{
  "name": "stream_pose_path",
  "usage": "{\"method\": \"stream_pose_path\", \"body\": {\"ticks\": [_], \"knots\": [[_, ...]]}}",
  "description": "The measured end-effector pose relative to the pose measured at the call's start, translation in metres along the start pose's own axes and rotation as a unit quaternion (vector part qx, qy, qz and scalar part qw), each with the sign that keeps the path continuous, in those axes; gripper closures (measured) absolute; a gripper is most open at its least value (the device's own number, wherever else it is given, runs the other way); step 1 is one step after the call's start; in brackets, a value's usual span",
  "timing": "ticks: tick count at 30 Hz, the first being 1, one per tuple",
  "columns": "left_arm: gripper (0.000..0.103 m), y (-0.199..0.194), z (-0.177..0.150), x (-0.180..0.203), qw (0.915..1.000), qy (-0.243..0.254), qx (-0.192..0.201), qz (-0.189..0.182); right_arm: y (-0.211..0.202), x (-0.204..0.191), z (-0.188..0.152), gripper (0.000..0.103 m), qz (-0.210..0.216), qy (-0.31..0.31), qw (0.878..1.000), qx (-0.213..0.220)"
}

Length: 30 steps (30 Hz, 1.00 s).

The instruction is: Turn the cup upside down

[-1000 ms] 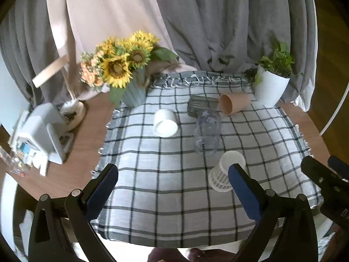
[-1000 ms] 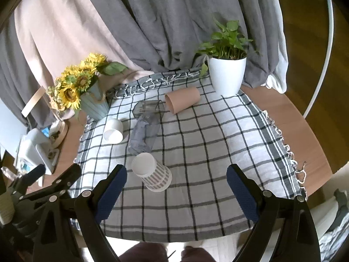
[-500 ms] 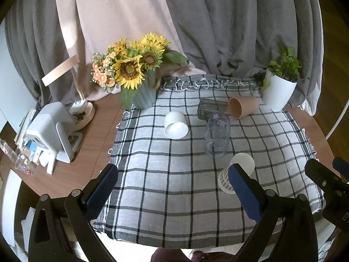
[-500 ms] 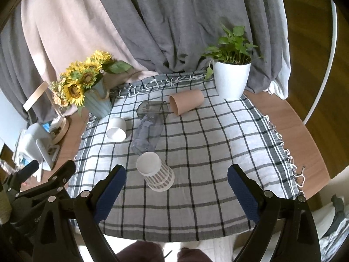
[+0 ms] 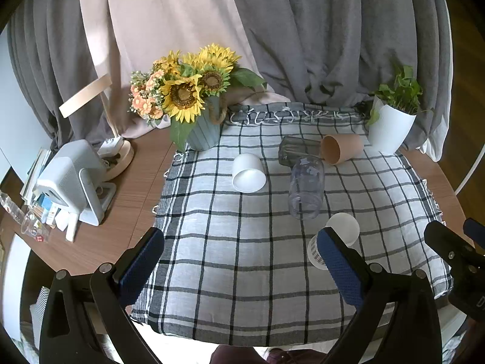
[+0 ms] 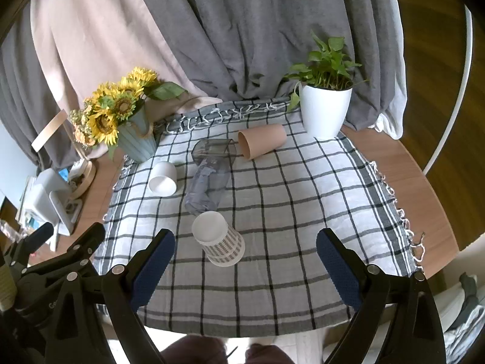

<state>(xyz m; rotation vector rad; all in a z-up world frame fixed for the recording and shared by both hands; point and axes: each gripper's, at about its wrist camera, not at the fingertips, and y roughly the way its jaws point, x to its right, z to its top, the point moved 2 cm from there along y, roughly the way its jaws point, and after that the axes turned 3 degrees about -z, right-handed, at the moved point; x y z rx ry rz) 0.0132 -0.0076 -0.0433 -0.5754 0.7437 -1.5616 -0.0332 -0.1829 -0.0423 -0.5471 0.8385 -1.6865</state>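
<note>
**Both Grippers Spread, Nothing Held**

Right gripper [image 6: 244, 256]: jaws wide apart. The checked cup [image 6: 219, 238] lies on its side between them, touching neither. Left gripper [image 5: 239, 261]: jaws wide apart; cup [image 5: 336, 239] just behind its right finger. Clear cup [image 6: 207, 186] beyond, on the cloth [image 6: 303, 212].

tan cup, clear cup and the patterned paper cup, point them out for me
tan cup [image 6: 264, 143], right wrist view, on its side wall
clear cup [image 5: 306, 186], left wrist view, mid body
patterned paper cup [image 6: 222, 244], right wrist view, on its checked wall
</note>
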Motion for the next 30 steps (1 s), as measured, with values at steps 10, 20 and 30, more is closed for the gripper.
{"method": "stream_pose_path", "body": {"ticks": [10,20,30], "knots": [[0.0,0.0034,0.0015,-0.0044,1.0,0.001,-0.003,0.0,0.0015,-0.0024,0.0002,0.008,-0.001,0.0,1.0,0.0],[0.0,0.0047,0.002,-0.005,1.0,0.001,-0.003,0.002,0.0036,-0.0021,0.0012,0.008,-0.001,-0.001,1.0,-0.001],[0.0,0.0074,0.0025,-0.006,1.0,0.002,-0.005,0.002,0.0057,-0.0035,0.003,0.008,0.0,0.0,1.0,-0.002]]}}
